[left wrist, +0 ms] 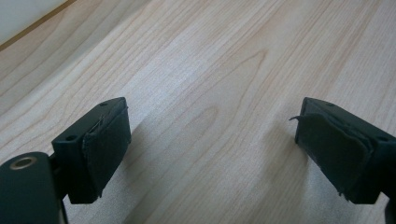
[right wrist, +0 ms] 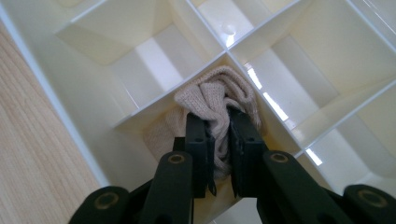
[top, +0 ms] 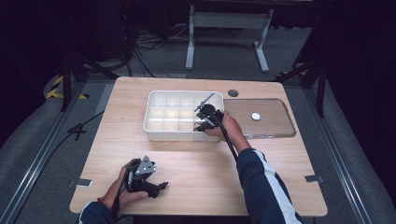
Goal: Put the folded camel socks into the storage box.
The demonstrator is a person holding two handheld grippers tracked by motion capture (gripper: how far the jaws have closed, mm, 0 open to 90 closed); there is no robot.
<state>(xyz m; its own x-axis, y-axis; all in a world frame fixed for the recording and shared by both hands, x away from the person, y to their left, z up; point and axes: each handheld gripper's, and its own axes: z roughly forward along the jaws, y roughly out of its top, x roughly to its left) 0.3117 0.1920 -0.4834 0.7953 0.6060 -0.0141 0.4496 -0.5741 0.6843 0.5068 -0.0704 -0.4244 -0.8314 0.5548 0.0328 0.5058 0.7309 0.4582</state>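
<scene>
A bunched beige knitted cloth was pinched between the jaws of the right tool, which were drawn narrow on its folds. The cloth was lodged in one compartment of the white plastic divided box, at the box's near right corner as seen in the high view, on the light wooden desk. The left tool was held low over bare desk near the front edge, its jaws spread wide with nothing between them. A clear flat lid lay just right of the box.

high cam overlooks table; gripper cams close: left on tabletop, right in organizer box.
</scene>
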